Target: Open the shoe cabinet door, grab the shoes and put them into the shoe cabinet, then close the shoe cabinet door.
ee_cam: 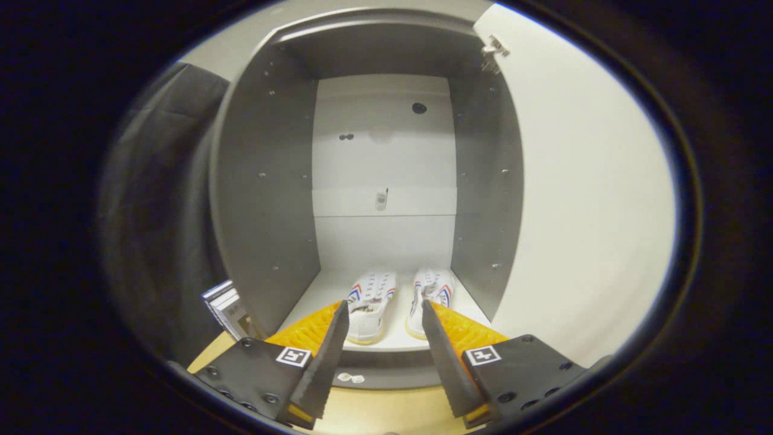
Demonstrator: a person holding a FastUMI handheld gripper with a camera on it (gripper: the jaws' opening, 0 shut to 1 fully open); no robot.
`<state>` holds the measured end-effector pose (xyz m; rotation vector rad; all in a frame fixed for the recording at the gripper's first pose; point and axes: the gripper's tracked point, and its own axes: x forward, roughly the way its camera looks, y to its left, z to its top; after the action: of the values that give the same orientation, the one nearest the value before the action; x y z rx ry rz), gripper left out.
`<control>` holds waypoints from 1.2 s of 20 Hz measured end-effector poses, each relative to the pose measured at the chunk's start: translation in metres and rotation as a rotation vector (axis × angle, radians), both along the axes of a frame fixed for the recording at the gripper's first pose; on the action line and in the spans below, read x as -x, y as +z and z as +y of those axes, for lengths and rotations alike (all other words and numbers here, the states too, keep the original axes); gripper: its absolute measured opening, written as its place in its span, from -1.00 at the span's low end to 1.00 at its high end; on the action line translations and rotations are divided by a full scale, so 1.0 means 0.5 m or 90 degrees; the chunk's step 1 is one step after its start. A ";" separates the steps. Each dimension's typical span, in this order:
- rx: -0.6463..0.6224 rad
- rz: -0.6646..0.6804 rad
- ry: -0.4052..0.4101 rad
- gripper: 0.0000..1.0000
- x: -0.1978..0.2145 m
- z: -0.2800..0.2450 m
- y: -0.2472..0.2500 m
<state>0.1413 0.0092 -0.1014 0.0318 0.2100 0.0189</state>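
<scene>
While the shoe cabinet [368, 181] stands open, its door [580, 199] is swung wide to the right of the opening, with a metal hinge [494, 53] visible at the door's upper inner corner. The cabinet's side walls are grey and dotted with rows of shelf-pin holes; the back panel [383, 169] is pale, with a few dark holes and a small fitting near its middle.

Shoes [398, 299] — a white pair with red and blue stripes on the sides — sit side by side on the cabinet's bottom shelf [386, 341], toes pointing toward the back panel and heels near the shelf's front edge. The left shoe [369, 302] and the right shoe [430, 296] lie close together but apart, with a narrow strip of shelf showing between them.

The gripper [384, 311] is held in front of the opening with its fingers spread apart and nothing between them. The fingertips reach up to about the heels of the shoes, one fingertip beside each heel; whether either touches a shoe cannot be told.

Below the shelf's front edge, a light wooden floor [374, 411] shows between the fingers, with a small pale scrap [351, 378] lying on it. To the left of the cabinet, a small box-like object [224, 307] stands against the outer wall, next to dark cloth [163, 211].
</scene>
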 end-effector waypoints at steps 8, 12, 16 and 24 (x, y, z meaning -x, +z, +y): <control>-0.024 -0.052 -0.057 0.87 0.299 -0.040 0.091; -0.023 -0.075 -0.127 0.91 0.421 -0.141 0.132; -0.018 -0.080 -0.201 0.91 0.527 -0.266 0.160; 0.021 -0.080 -0.286 0.90 0.607 -0.591 0.196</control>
<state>-0.1621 -0.2865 -0.0034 0.0449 0.0733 -0.4286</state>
